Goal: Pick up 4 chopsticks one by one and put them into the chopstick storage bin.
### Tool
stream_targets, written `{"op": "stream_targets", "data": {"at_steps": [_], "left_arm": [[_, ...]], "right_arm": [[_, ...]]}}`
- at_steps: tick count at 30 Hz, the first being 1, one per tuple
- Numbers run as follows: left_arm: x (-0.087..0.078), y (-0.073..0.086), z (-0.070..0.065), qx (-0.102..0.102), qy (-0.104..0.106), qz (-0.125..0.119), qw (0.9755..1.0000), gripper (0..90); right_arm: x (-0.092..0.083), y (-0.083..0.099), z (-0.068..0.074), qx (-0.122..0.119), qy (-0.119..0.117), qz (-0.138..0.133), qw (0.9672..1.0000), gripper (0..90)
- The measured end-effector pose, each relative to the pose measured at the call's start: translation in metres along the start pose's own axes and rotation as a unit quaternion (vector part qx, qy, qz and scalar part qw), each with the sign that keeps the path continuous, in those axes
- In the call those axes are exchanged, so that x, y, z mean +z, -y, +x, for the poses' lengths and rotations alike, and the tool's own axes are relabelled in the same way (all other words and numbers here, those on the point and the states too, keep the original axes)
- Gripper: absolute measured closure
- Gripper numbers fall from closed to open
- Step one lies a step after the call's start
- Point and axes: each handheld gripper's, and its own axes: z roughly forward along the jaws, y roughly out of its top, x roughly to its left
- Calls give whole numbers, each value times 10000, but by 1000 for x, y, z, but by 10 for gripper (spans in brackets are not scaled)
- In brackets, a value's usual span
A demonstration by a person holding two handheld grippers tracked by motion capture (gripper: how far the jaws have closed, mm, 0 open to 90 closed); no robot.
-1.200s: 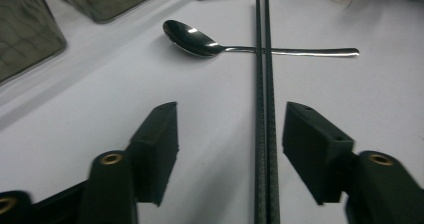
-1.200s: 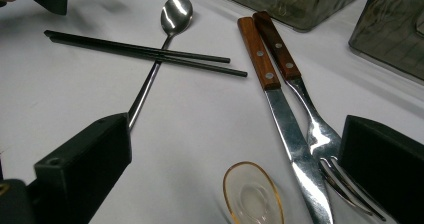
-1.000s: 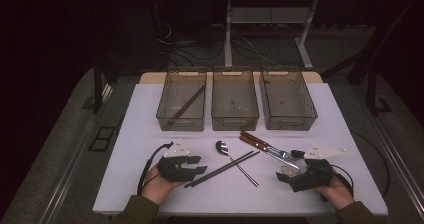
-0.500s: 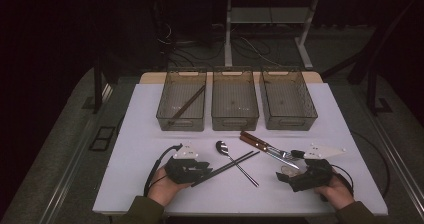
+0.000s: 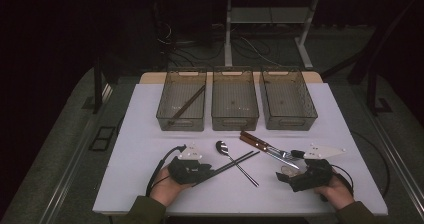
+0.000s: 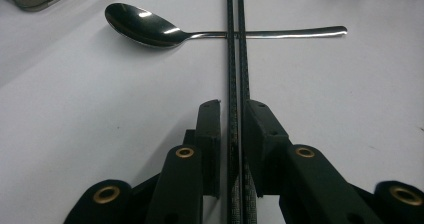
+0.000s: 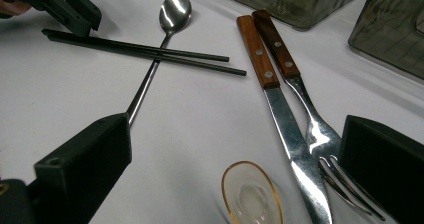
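A pair of black chopsticks lies across the handle of a steel spoon on the white table. My left gripper has just been closing, and its jaws now press on the chopsticks' near end from both sides. My right gripper rests open at the front right. Between its wide jaws lie a small gold-rimmed glass spoon, a knife blade and fork tines.
The wood-handled knife and fork lie side by side, pointing at the right gripper. Three smoky plastic bins stand in a row at the back: left, which holds a brown stick, middle and right.
My left gripper has edged right onto the chopsticks' end and its jaws have narrowed around them. The right gripper and the cutlery have stayed where they were.
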Motion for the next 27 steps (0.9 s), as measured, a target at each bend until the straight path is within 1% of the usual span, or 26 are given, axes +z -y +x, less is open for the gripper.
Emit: {"op": "stream_targets", "data": {"at_steps": [7,8,12,21,25,26,27], "left_arm": [[2,1,0,-47,20,18,10000,778],[3,0,1,21,20,31,10000,779],[3,1,0,-25,-9,68,10000,786],[6,1,1,40,-107,175,9998,786],[6,2,1,58,-116,167,9998,790],[6,2,2,89,-117,177,9997,791],[6,3,2,83,-115,147,9998,791]], "right_arm": [[0,0,0,-2,-2,-1,10000,6],[0,0,0,-4,-2,0,10000,6],[0,0,0,-5,-2,3,10000,7],[0,0,0,-7,-3,0,10000,6],[0,0,0,-11,-1,2,10000,7],[0,0,0,-10,0,3,10000,6],[0,0,0,-12,1,2,10000,6]]}}
